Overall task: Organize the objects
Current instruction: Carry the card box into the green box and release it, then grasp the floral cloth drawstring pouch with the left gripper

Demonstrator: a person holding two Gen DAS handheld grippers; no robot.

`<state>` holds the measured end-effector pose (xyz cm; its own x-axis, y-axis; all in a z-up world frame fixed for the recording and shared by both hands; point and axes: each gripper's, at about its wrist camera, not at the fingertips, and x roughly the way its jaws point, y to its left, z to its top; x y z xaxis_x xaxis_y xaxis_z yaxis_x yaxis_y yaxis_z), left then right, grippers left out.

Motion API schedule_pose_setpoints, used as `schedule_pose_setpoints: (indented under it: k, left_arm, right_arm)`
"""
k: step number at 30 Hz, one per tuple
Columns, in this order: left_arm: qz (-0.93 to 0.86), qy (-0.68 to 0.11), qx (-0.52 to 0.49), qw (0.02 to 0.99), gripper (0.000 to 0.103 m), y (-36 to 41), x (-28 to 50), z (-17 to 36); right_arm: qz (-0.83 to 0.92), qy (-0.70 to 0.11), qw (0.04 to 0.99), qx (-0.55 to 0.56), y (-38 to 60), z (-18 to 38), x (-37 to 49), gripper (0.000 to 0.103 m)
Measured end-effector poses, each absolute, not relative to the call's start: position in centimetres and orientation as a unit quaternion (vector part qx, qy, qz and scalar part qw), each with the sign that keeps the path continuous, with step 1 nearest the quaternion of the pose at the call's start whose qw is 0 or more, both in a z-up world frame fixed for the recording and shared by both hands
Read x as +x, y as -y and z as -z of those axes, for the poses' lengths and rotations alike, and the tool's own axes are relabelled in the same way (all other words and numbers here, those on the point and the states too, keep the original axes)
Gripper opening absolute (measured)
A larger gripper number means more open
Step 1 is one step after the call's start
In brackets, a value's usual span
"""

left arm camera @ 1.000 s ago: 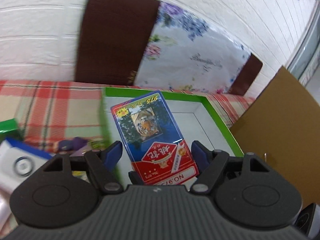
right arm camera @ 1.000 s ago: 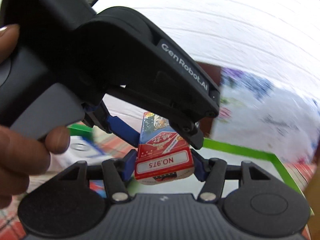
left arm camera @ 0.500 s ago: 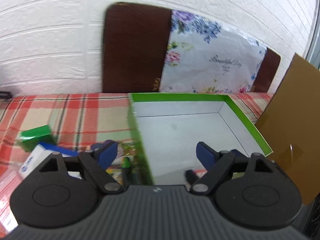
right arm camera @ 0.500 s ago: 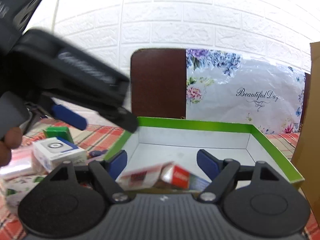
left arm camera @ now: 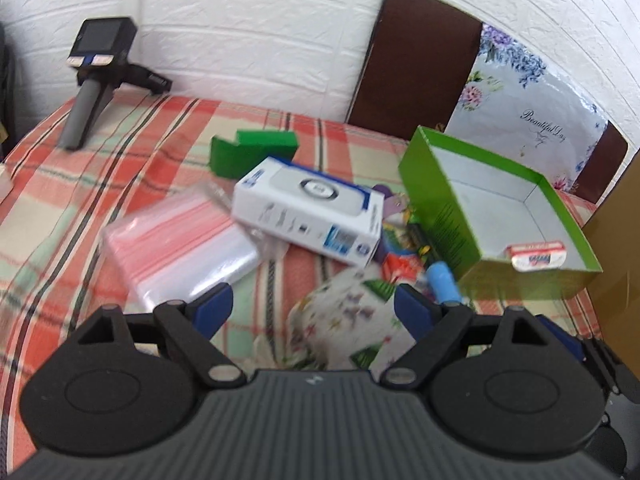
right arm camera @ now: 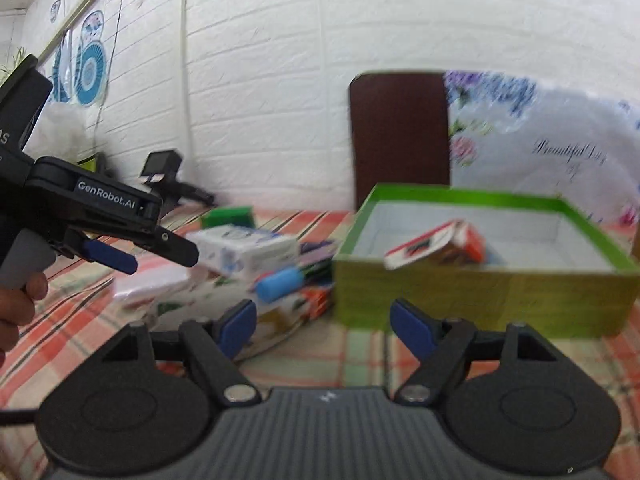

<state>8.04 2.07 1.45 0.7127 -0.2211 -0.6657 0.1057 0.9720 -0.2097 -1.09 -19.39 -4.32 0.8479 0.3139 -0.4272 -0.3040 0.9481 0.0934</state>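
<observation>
1. We treat the red card pack (right arm camera: 438, 246) as a light, stiff carton with a slick wrapper; we judge a grip across its two broad faces near mid-length safest.
2. The pack lies inside the green box (right arm camera: 480, 288), against the near wall, tilted; its long axis runs roughly along that wall, with one end raised.
3. Left of the green box lies the remaining clutter: a blue cylinder (left arm camera: 442, 282), a white carton (left arm camera: 308, 210), a floral pouch (left arm camera: 344, 320), a zip-bag stack (left arm camera: 180, 244) and a green carton (left arm camera: 252, 152).
4. The left gripper (left arm camera: 314, 308) is spread and empty over the floral pouch, well left of the box.
5. The right gripper (right arm camera: 324, 320) is spread and empty, in front of the box's near wall; its jaws have just closed in slightly, with nothing between them.
</observation>
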Motion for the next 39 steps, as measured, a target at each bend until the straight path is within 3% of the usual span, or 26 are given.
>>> schedule_pose_setpoints:
  k: [7, 15, 26, 39]
  left_arm:
    - [0.087, -0.389, -0.087, 0.913, 0.089, -3.8, 6.1, 0.7]
    - [0.084, -0.403, -0.1, 0.906, 0.09, -4.9, 5.9, 1.8]
    - [0.086, -0.406, -0.098, 0.905, 0.09, -4.4, 6.3, 1.6]
    - [0.093, -0.409, -0.1, 0.902, 0.09, -3.9, 6.8, 1.9]
  right_arm:
    - [-0.192, -0.256, 0.947, 0.01, 17.3, 5.5, -1.5, 0.073]
    - [-0.125, -0.227, 0.965, 0.045, 21.3, 3.2, -0.4, 0.061]
    - [-0.087, -0.228, 0.967, 0.075, 22.8, 0.5, 10.5, 0.065]
    - [-0.147, -0.248, 0.953, 0.09, 22.8, 4.5, 1.9, 0.072]
